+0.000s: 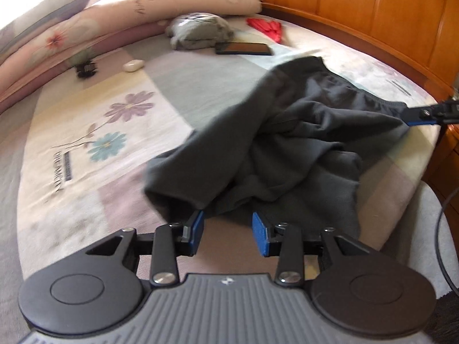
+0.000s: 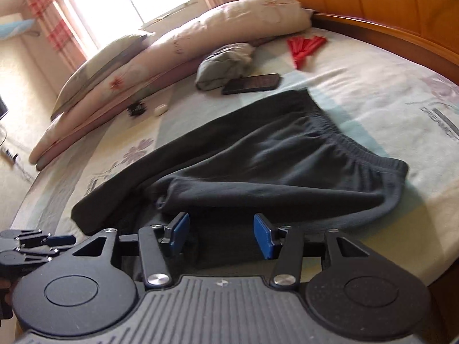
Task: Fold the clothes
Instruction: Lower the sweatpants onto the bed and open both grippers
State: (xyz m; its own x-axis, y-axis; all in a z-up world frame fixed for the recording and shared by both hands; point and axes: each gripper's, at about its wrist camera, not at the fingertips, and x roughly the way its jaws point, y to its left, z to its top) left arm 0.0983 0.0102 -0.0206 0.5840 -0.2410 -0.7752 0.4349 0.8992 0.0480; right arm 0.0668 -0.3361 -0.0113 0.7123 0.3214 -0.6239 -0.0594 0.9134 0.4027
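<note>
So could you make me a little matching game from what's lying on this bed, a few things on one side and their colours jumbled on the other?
Things:
1. trousers with the elastic waistband
2. folding fan
3. small earbud case
4. bundled garment by the pillows

Colours:
A. white
B. light grey
C. red
D. dark charcoal

Pairs: 1-D, 2-C, 3-A, 4-B
</note>
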